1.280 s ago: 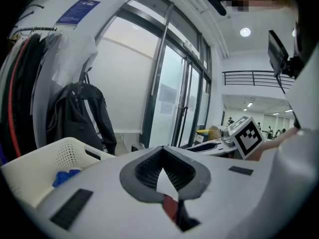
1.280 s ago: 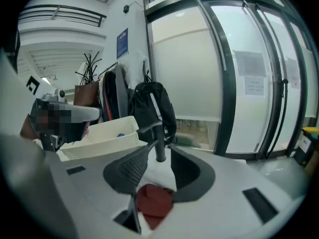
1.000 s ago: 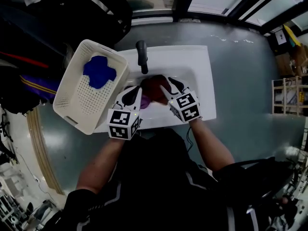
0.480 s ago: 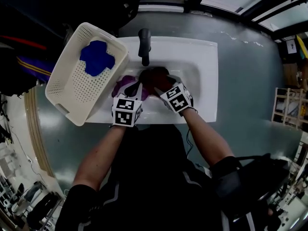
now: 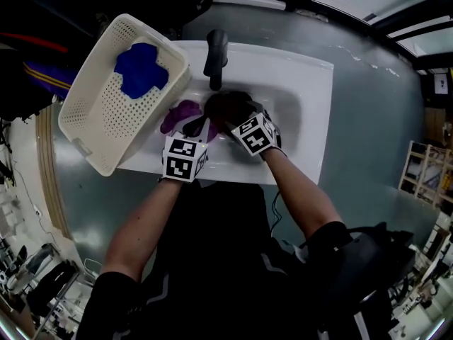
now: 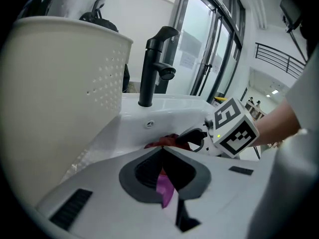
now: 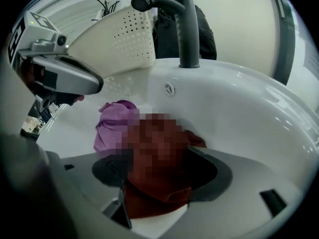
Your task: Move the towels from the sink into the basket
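A dark red towel [image 5: 226,107] and a purple towel [image 5: 180,114] lie in the white sink [image 5: 301,83]. My left gripper [image 5: 200,128] is shut on a fold of the purple towel [image 6: 164,187], which shows between its closed jaws. My right gripper [image 5: 233,119] sits over the red towel [image 7: 159,183]. Its jaws are opening, with the towel bunched between them. A blue towel [image 5: 140,68] lies in the cream perforated basket [image 5: 99,129], which rests on the sink's left edge.
A black faucet [image 5: 214,54] stands at the back of the basin, just beyond both grippers. The basket wall [image 6: 60,83] rises close on the left gripper's left. Grey floor [image 5: 375,119] surrounds the sink. Dark bags lie beyond the basket.
Both grippers have dropped lower into the basin. The right gripper's jaws have spread around the red towel. The purple towel now shows to the left of the red one.
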Demonstrator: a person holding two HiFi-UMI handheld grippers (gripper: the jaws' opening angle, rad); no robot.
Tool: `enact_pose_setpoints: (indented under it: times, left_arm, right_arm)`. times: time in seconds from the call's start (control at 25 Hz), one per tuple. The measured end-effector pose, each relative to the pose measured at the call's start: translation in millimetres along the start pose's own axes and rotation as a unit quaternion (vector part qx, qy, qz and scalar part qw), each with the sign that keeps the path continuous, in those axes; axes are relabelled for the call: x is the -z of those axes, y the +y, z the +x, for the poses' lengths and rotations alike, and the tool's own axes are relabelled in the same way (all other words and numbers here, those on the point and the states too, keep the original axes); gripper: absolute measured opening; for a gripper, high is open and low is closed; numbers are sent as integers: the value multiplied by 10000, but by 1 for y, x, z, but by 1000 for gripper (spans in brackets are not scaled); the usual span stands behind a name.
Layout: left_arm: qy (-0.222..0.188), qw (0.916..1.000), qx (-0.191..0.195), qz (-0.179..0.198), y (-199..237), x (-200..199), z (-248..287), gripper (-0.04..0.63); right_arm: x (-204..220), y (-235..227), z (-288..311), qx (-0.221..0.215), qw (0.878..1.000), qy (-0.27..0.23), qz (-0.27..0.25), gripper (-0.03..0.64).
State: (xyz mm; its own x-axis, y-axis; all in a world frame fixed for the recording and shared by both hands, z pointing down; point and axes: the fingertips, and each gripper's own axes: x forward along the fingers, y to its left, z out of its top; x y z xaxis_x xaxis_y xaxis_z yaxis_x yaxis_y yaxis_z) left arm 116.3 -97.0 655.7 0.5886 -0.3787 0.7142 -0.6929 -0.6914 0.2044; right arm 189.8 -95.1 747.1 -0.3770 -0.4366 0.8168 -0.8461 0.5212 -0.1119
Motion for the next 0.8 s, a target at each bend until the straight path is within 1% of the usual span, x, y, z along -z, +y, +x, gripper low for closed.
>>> enact_pose_setpoints:
  times: [0.2,0.4,0.44,0.52,0.64,0.68,0.72,0.8]
  left_arm:
    - [89,9999,-65,-45,6,8,5,8]
    - [-7,9999,90,-115,3,9,2,8]
    - [-15,9999,93,-113,2,9,1,8]
    - [-13,9999,106,-81,0,8,-1,8]
    - [-51,9999,96,-34,-2,4,-6,8]
    - [-78,9999,77,-24,-2,2,-8,8]
    - [-108,9999,59,-15,-2,0,-9,8]
    - [-172,9998,44,-12,-3,-4,-12,8]
  right_arm:
    - [16,3,21,-136,9994,288,-114,341]
    - [19,5,30,-145,9995,278,-70,318]
    - [18,7,29,-168,9994,284,-56,304]
    - [19,11,29,-289,9990,337,4,230]
    - [21,20,29,-517,9977,423,86,159]
    - [21,22,29,-585,9973,433,107,123]
    - [21,23,29,-625,9970,439,129,102]
    - [21,23,28,-632,9968,453,197,88]
